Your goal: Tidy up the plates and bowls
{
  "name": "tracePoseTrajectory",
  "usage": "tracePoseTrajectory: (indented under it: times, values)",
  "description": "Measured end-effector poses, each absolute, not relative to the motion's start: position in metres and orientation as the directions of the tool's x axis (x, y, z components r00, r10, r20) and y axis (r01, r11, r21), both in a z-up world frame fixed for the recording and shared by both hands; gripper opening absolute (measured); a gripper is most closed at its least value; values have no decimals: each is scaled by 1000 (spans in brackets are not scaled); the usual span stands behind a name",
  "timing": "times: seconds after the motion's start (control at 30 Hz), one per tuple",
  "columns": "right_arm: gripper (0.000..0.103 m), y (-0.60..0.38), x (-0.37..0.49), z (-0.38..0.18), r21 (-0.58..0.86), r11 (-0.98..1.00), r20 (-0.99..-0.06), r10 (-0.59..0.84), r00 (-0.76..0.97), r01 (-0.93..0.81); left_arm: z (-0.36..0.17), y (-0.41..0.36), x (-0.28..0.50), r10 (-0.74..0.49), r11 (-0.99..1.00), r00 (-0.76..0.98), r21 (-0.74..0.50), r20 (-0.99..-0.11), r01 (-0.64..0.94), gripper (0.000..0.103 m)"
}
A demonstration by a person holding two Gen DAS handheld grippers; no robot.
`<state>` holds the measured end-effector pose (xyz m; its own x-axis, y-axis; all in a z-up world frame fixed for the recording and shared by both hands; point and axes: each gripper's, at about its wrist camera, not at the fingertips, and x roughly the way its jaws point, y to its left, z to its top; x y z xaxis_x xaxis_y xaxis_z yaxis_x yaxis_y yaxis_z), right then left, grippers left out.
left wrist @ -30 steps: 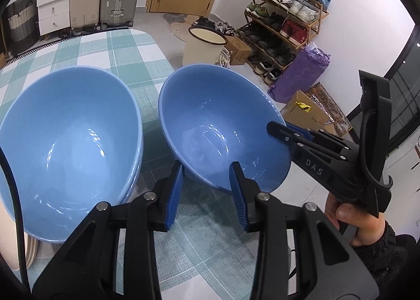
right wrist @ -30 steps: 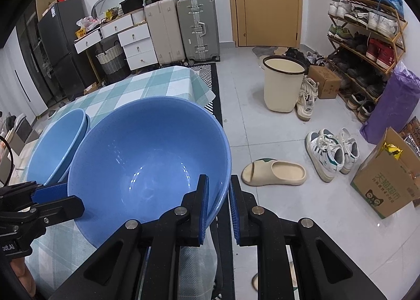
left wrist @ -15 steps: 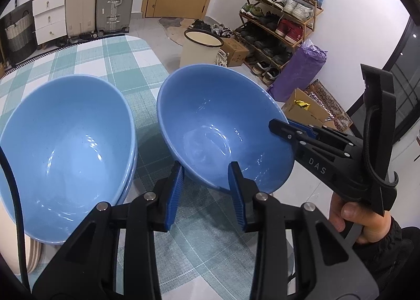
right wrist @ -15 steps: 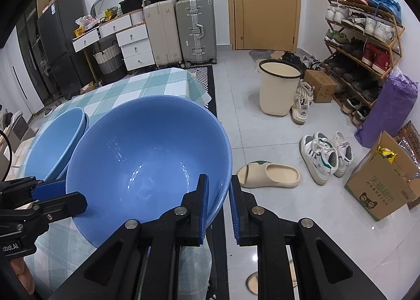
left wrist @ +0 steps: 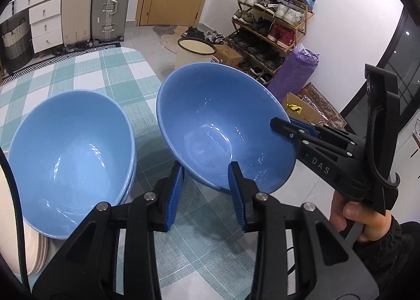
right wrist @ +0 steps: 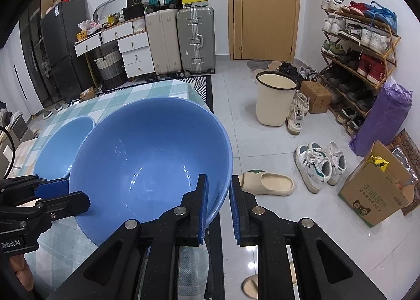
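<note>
Right jaws pinch the near-right rim of the lifted bowl, left jaws stand parted and empty just near of it — the stack lies to its left on the table, nearer the left gripper than the right gripper.

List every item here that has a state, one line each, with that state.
Held blue bowl: tilted, lifted off the table, rim gripped, empty.
Right gripper: shut on that bowl's rim.
Left gripper: open, holding nothing.
Stacked blue bowls: nested on the table, top one empty.
Door: closed.
Waste bin: upright, no lid.
</note>
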<state>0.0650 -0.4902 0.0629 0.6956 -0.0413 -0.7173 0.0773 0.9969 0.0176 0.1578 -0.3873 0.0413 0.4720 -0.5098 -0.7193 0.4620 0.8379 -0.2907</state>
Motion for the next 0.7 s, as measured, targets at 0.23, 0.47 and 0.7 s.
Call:
tracePoseTrajectory:
  times: [0.23, 0.47, 0.7]
  values:
    - [17, -483, 53, 85, 8, 997, -687, -46, 725, 71, 64, -379, 143, -523, 832, 496, -289, -693, 473, 31]
    - [17, -472, 44, 107, 0, 998, -656, -41, 754, 55, 86, -368, 126, -525, 833, 522, -282, -672, 475, 32]
    - [17, -459, 37, 126, -5, 999, -630, -36, 776, 43, 110, -354, 109, -527, 836, 552, -275, -646, 476, 32]
